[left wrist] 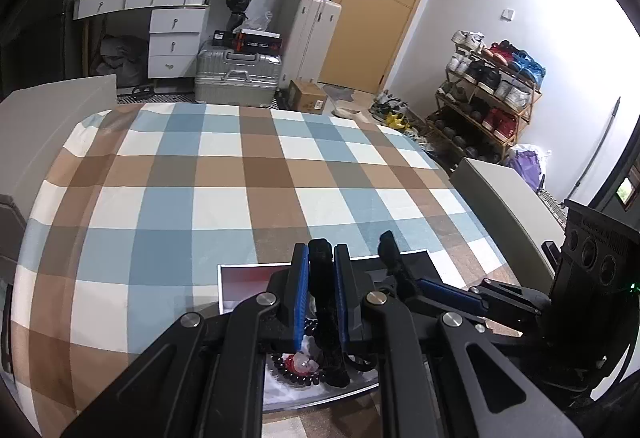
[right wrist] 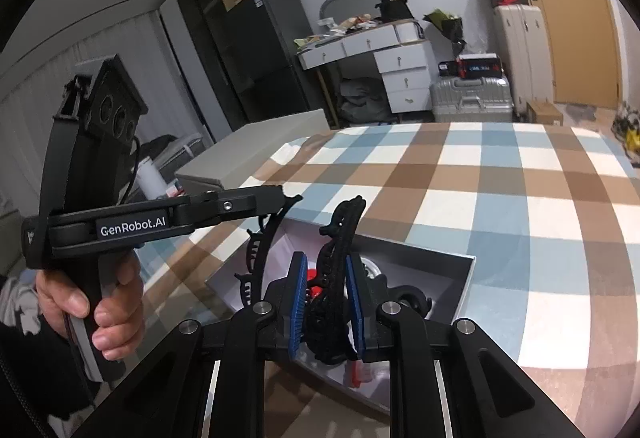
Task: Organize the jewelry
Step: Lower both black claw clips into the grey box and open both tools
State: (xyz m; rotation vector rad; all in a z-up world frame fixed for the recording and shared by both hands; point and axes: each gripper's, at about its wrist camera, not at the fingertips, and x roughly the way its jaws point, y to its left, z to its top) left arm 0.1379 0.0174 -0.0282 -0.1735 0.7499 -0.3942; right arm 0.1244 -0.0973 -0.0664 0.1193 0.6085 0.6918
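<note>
Two grippers work over one white open box (right wrist: 464, 278) that sits on the near part of a checked bedcover (left wrist: 224, 173). Left gripper (left wrist: 321, 262): blue pads closed on a black lacy band (left wrist: 322, 278), which hangs down between them into the box. Right gripper (right wrist: 326, 270): pads likewise clamped on a black lace piece (right wrist: 340, 238) that rises above the box's near wall; whether the two pieces are one item cannot be told. Inside the box, below the left gripper, lies a string of dark beads (left wrist: 296, 374) around a red and pale trinket (left wrist: 300, 362). A person's hand (right wrist: 96, 314) grasps the left gripper's handle, left of the box.
</note>
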